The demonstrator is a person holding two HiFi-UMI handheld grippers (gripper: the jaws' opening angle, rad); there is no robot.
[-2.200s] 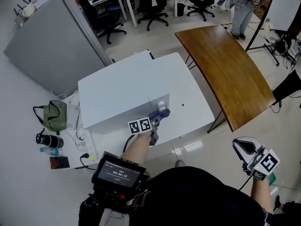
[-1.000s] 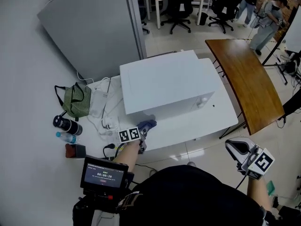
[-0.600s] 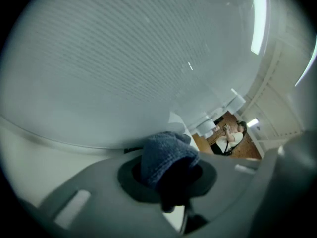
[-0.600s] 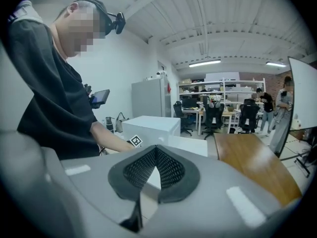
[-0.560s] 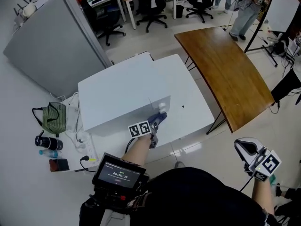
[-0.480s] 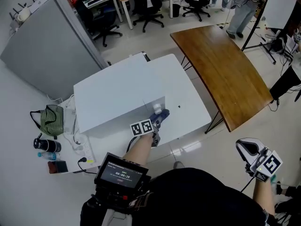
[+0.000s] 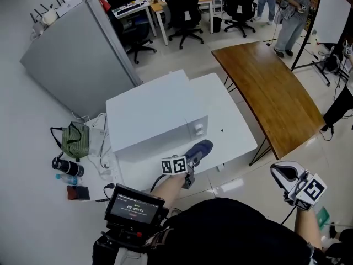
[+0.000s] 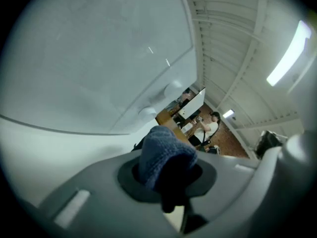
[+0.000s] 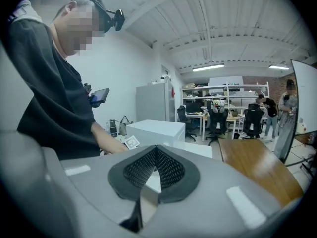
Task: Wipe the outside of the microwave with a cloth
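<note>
The white microwave (image 7: 157, 115) stands on a white table (image 7: 240, 134), its front face with two round knobs (image 7: 197, 128) turned toward me. My left gripper (image 7: 194, 158) is shut on a blue cloth (image 7: 201, 148), held low in front of the microwave's lower right corner, just under the knobs. In the left gripper view the cloth (image 8: 166, 152) bulges out between the jaws, with the microwave front (image 8: 89, 58) and knobs (image 8: 171, 88) beyond it. My right gripper (image 7: 282, 175) hangs off to the lower right, away from the table. Its jaws (image 9: 156, 170) are shut with nothing between them.
A wooden table (image 7: 270, 87) stands right of the white one. Left of the microwave lie a power strip with cables (image 7: 102, 148), a green bag (image 7: 73, 138) and a dark bottle (image 7: 66, 166). A grey cabinet (image 7: 77, 59) stands behind. Office chairs (image 7: 182, 10) and a person (image 7: 289, 10) are farther back.
The left gripper with the cloth has slid from beside the knobs down and back from the front face. The right gripper has stayed where it was.
</note>
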